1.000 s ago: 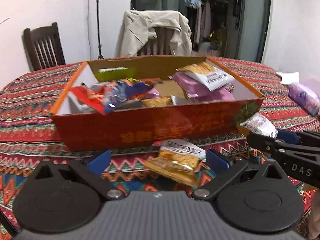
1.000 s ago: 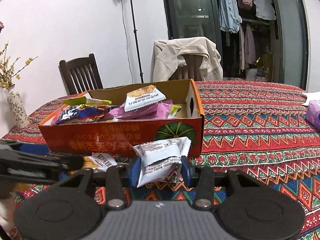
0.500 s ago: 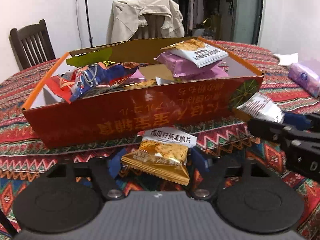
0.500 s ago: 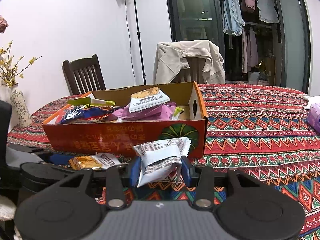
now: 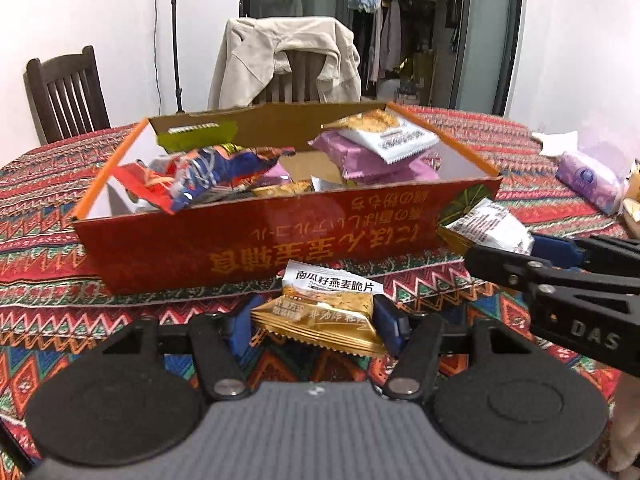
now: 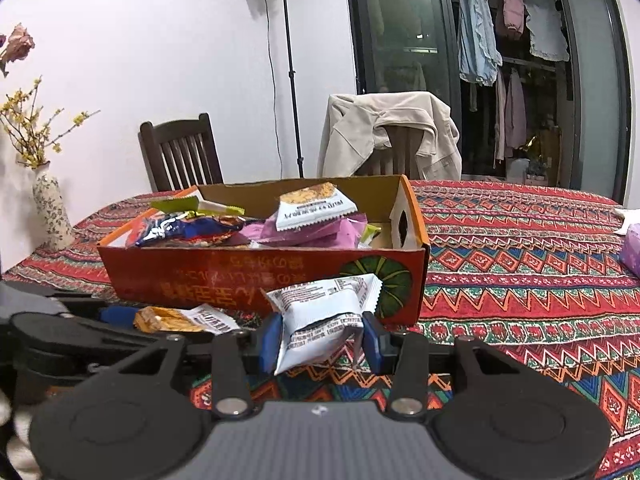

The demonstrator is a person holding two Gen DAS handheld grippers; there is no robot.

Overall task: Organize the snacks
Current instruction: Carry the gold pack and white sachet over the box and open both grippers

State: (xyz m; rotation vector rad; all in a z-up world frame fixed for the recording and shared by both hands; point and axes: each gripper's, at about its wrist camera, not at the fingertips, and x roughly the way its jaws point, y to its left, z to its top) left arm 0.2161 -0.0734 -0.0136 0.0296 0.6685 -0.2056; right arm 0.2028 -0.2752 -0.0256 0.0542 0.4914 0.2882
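- A gold and white foil snack packet [image 5: 320,312] sits low in the centre of the left wrist view, between the blue pads of the left gripper [image 5: 314,326], just in front of the red cardboard box [image 5: 256,248] of mixed snacks.
- The packet bears black Chinese print and a crimped edge.
- The left gripper's jaws have just been closing and now press its sides.
- The right gripper [image 6: 320,338] is clamped on a white printed snack packet [image 6: 320,316], centre of its view.
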